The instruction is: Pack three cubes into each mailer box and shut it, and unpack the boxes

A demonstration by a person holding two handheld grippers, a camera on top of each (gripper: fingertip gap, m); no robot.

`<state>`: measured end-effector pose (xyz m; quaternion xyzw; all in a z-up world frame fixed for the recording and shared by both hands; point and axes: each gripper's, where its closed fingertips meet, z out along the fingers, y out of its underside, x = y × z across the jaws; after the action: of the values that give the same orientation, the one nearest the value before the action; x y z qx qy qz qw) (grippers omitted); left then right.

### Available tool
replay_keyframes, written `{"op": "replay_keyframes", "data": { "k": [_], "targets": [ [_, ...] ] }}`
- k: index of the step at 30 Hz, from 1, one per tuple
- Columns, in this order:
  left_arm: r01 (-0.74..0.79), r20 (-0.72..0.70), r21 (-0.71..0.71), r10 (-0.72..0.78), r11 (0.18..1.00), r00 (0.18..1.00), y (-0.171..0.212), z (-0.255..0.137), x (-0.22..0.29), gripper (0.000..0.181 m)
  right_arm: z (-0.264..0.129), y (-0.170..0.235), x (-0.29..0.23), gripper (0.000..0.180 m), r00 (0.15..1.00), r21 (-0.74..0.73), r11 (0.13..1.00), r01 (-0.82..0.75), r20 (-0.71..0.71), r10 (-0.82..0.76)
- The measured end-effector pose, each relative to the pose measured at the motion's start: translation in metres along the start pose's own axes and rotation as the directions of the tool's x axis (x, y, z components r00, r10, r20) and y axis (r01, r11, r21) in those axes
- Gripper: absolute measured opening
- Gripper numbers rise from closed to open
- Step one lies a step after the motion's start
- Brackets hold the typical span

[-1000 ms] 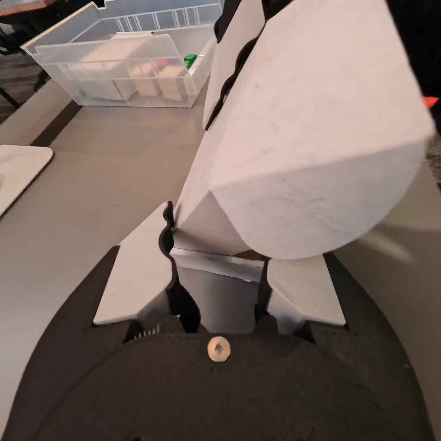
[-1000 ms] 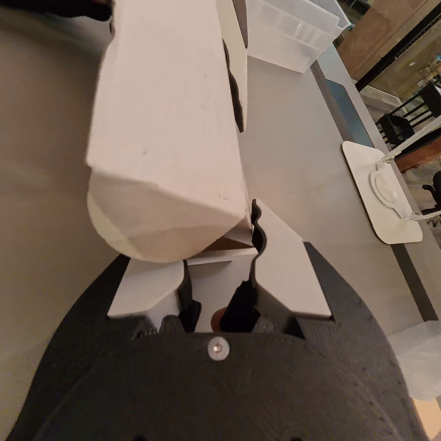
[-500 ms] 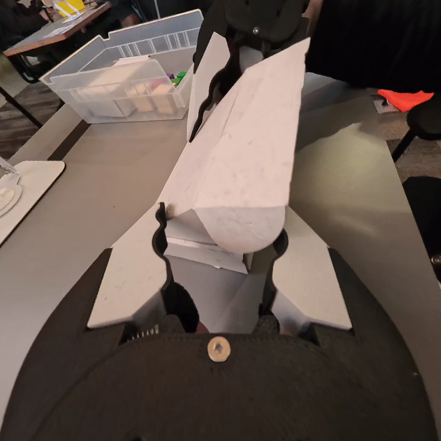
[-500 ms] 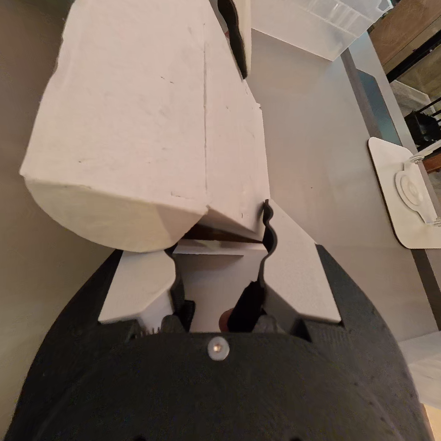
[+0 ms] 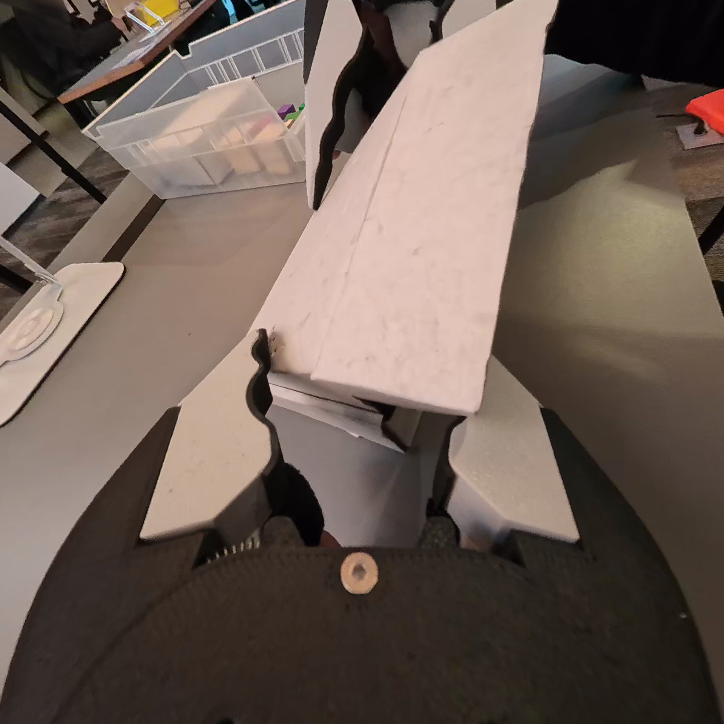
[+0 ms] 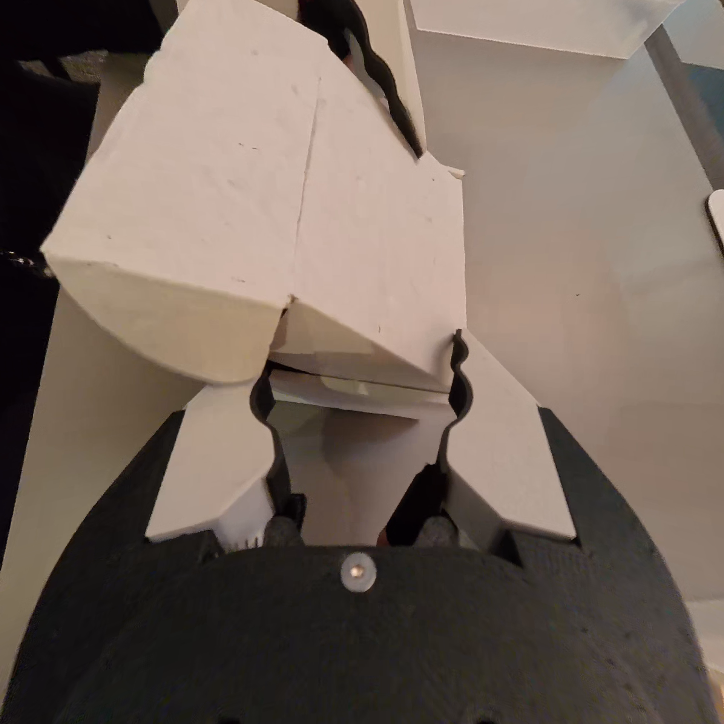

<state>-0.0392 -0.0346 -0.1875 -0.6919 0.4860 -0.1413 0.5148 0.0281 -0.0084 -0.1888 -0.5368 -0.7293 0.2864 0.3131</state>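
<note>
Left tool (image 5: 364,395): its two white fingers are gripping the near end of the white mailer box (image 5: 407,250), one finger (image 5: 219,438) pressing the box's left side, the other partly hidden under the lid flap. The box is stretching away from this camera, spanning the gap between the two tools above the grey desk (image 5: 188,274). Whether its underside is touching the desk cannot be told.

The lid is sitting over the box body, creased along its length, with a dark gap showing at the near end where the flap is not lying flush.

Right tool (image 6: 358,376): its fingers are likewise clamping the opposite end of the same box (image 6: 274,203), the right finger (image 6: 505,442) lying against the box's side wall. In the right wrist view a rounded side flap is hanging out at the left and a slit is showing between lid and body.

In the left wrist view the right tool (image 5: 376,98) is appearing at the box's far end, fingers either side of it.

On the left part of the desk, a white flat base plate (image 5: 58,309) carrying a clear stand is sitting well apart from the box.

At the far left, a clear plastic bin (image 5: 203,133) is resting on the desk, holding tan blocks plus a purple cube (image 5: 286,111) and a green one.

Far right, an orange-red item (image 5: 705,111) is lying beyond the desk.
</note>
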Motion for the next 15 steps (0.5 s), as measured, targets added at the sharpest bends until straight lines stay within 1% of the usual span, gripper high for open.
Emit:
{"op": "replay_keyframes", "data": {
  "k": [4,6,7,8,9,12,15],
  "targets": [
    [-0.029,0.007,-0.012,0.029,1.0,1.0,-0.002,0.004,0.002,0.09,-0.007,0.005,-0.001,0.094,0.998,0.008,0.999,-0.045,0.04,0.045],
    [-0.044,0.017,-0.026,0.045,0.999,0.999,0.0,0.005,0.0,0.09,-0.01,0.008,0.006,0.097,0.998,0.0,0.998,-0.057,0.014,0.057],
    [-0.047,0.021,-0.034,0.048,0.998,0.999,0.001,0.005,-0.002,0.091,-0.013,0.007,0.014,0.098,0.998,0.011,0.998,-0.06,-0.026,0.06],
    [-0.06,0.026,-0.042,0.061,0.997,0.998,0.002,0.005,-0.004,0.09,-0.019,0.005,0.019,0.093,0.997,0.022,0.998,-0.051,-0.065,0.052],
    [-0.065,0.02,-0.042,0.066,0.997,0.998,0.002,0.004,-0.005,0.088,-0.024,0.005,0.017,0.088,0.997,0.016,0.999,-0.035,-0.072,0.036],
    [-0.079,0.015,-0.069,0.08,0.995,0.997,0.004,0.008,-0.005,0.089,-0.04,0.007,0.011,0.088,0.997,0.017,1.0,-0.019,-0.08,0.021],
    [-0.097,0.005,-0.1,0.098,0.99,0.995,0.009,0.012,-0.001,0.096,-0.045,0.008,0.001,0.093,0.996,0.008,0.999,0.032,-0.082,-0.032]
  ]
}}
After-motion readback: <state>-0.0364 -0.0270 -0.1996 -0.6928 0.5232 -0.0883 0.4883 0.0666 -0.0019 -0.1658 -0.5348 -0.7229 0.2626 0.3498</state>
